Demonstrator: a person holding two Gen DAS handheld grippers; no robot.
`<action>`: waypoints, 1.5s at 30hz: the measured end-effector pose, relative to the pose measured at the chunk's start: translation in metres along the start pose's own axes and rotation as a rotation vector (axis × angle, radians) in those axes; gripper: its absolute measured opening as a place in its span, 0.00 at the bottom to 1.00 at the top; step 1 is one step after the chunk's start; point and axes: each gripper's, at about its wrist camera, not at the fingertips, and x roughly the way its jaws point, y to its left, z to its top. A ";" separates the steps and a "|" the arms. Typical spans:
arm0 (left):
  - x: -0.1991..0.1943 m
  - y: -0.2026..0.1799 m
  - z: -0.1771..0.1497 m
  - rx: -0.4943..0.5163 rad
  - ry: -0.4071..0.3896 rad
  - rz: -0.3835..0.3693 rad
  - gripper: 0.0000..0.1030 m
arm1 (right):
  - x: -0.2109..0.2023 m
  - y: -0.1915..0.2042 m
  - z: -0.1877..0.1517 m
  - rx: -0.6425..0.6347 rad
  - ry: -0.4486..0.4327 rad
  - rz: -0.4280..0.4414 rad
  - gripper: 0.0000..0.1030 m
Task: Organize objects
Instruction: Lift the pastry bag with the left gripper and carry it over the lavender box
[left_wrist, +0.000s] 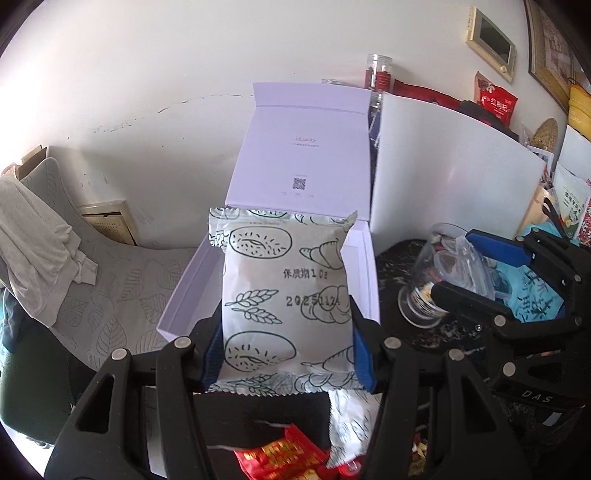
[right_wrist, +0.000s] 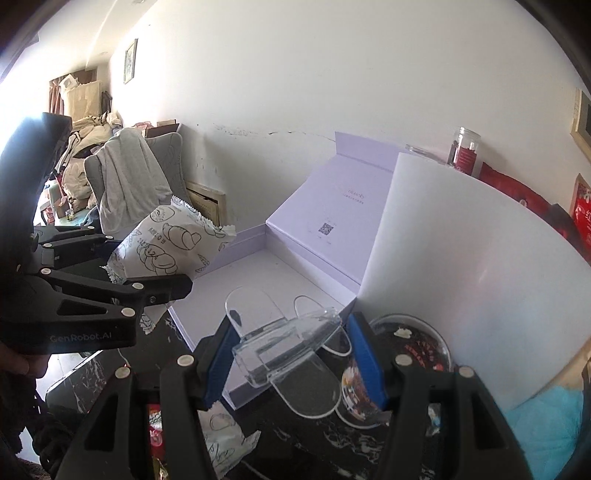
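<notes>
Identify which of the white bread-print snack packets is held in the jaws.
The upright white packet clamped by the left gripper before the open lavender box; the other packet lies crumpled on the table below.

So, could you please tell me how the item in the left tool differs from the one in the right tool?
The snack packet is opaque white with printed bread drawings; the clear plastic piece is transparent and unprinted. The packet is soft and puffy; the plastic piece looks rigid. Both are gripped near the open white box.
</notes>
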 end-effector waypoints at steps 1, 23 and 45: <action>0.004 0.002 0.003 0.001 -0.001 0.003 0.53 | 0.005 -0.001 0.004 -0.004 -0.001 0.001 0.59; 0.103 0.051 0.053 -0.058 0.052 0.091 0.53 | 0.120 -0.011 0.066 -0.015 0.121 -0.035 0.59; 0.172 0.062 0.073 -0.007 0.197 0.034 0.53 | 0.189 -0.025 0.068 0.101 0.169 -0.077 0.59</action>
